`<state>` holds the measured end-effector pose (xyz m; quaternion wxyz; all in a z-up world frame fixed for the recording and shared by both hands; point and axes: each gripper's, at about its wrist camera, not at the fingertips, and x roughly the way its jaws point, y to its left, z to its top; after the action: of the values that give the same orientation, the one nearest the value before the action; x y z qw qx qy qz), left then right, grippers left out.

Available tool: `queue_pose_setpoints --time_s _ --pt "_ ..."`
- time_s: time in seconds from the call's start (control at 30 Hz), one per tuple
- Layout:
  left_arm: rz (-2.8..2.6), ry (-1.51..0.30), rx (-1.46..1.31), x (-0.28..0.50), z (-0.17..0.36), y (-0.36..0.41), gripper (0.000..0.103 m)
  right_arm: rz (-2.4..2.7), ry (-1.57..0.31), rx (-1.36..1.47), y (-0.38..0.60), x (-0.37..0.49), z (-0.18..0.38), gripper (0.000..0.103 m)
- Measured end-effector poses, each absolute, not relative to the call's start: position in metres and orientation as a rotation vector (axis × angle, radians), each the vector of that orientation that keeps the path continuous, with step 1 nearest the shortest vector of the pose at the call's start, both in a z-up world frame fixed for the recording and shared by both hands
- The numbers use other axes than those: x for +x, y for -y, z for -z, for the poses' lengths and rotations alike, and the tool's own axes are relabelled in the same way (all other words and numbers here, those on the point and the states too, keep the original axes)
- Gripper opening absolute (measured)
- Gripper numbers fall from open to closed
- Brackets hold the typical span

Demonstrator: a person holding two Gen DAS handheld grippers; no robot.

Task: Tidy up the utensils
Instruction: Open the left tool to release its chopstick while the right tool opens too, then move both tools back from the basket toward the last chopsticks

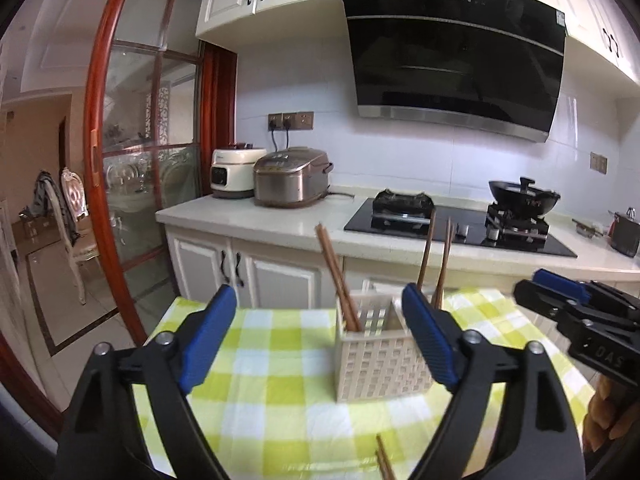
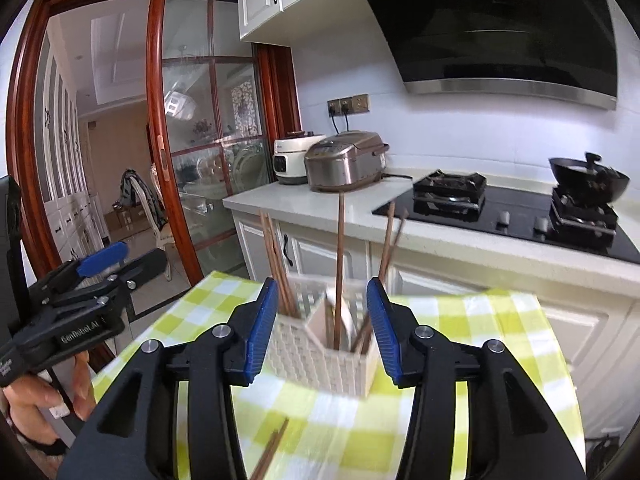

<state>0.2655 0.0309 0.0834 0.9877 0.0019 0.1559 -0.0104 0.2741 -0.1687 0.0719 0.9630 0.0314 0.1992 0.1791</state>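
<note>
**Both grippers released in front of the chopstick basket**

While the kitchen fills the background, we start with its biggest pieces: a black range hood (image 1: 456, 56) hangs on the wall above a black stove top (image 1: 460, 228), and a pale counter (image 1: 256, 216) runs along white cabinets. On that counter we see a metal rice cooker (image 1: 294, 178) with a white cooker (image 1: 236, 172) beside it, and a black wok (image 1: 524, 196) sits on the far burner.

Nearer to us stands a table under a green and white checked cloth (image 1: 280, 360). On the cloth rests a white plastic basket (image 1: 380, 356) with a lattice wall and a divider inside. Brown chopsticks (image 1: 338, 280) lean upright in it, some at its left side and others at its right. In the right wrist view one stands nearly straight up in the middle of the basket.

Our left gripper (image 1: 316, 336) is spread wide with nothing between its blue pads; the basket shows just inside its right finger and beyond the tips. Our right gripper (image 2: 322, 328) is parted about halfway and also grasps nothing; the basket sits straight ahead, framed between the two pads but beyond them, apart from both. No pad touches a chopstick.

One more pair of chopsticks (image 2: 270, 452) lies flat on the cloth close below the grippers, near the lower edge of both views. A hand (image 2: 36, 404) grips the handle of the left gripper.
</note>
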Motion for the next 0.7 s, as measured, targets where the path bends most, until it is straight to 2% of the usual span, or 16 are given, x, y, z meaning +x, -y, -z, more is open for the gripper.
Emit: queue_pose_setpoints --time_s 0.07,0.13,0.27,0.7 --pt "0.013 -0.326 -0.003 0.252 -0.073 -0.034 0.091 -0.350 -0.413 0.062 0.173 0.262 -0.062 0.052" --pt "0.010 -0.339 -0.011 0.240 -0.061 -0.037 0.097 -0.345 -0.430 0.051 0.175 0.250 -0.050 0.053" --pt "0.039 -0.383 0.019 0.218 -0.031 -0.033 0.098 -0.353 -0.474 0.057 0.177 0.230 -0.026 0.060" --pt "0.027 -0.505 -0.034 0.193 0.039 -0.037 0.098 -0.348 -0.641 0.082 0.172 0.220 0.040 0.061"
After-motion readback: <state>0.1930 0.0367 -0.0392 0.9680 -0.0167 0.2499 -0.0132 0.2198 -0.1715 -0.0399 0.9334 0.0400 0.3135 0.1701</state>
